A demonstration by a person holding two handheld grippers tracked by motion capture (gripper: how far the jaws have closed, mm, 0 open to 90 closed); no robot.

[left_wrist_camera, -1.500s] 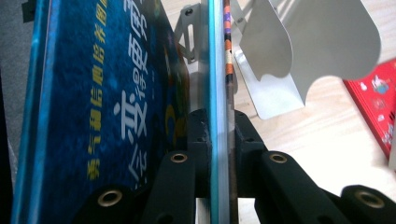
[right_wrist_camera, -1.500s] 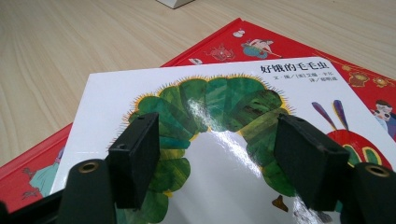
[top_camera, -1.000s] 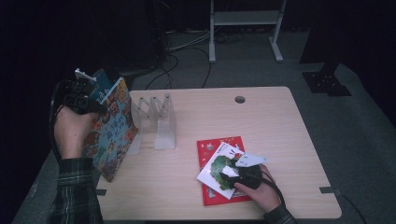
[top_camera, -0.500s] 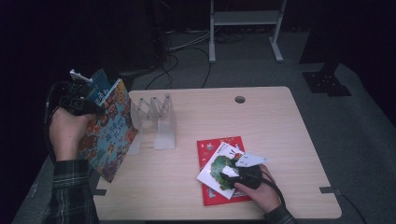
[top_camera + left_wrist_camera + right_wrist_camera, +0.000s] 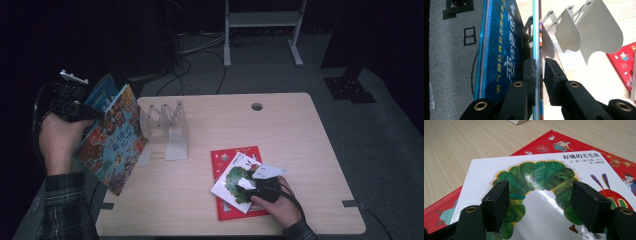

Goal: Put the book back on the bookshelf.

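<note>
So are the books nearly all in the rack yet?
Not yet. The metal rack looks empty. In hand: the left gripper is shut on a colourful book, held up at the table's left edge with a blue book beside it. Left: the white caterpillar book and red book, lying flat under the open right gripper.

Dim room, lit tabletop, glare on cover

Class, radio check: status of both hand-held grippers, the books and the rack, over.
Left hand-held gripper shut on colourful book, lifted beside metal rack. Right hand-held gripper open, resting on white book atop red book. Rack unobstructed.
</note>
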